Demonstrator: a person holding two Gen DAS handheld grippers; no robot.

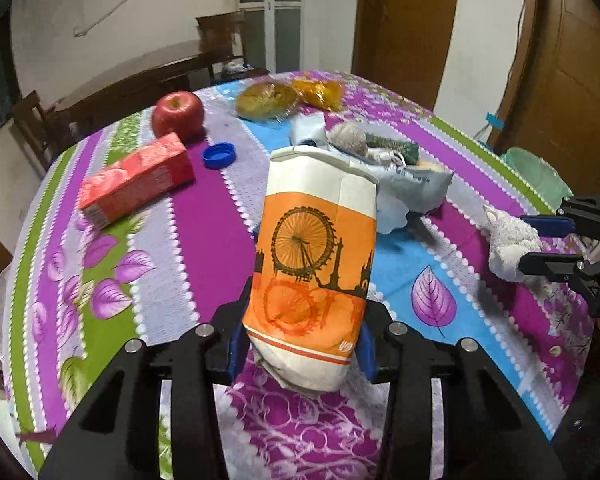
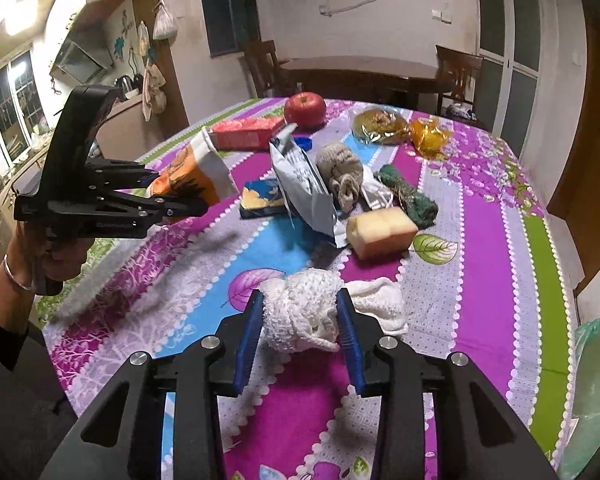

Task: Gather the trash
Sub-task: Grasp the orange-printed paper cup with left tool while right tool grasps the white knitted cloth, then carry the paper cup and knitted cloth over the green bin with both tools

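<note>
Orange paper bag (image 1: 314, 268) clamped in left claw (image 1: 300, 344), white cloth (image 2: 304, 316) pinched in right claw (image 2: 300, 328)

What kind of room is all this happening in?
Most likely a home dining room beside a kitchen: a table under a flowered tablecloth, a wooden dining table with chairs behind it, and a range hood by a window.

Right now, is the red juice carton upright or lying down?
Lying down: the red juice carton rests on its long side on the tablecloth, beside the apple.
</note>
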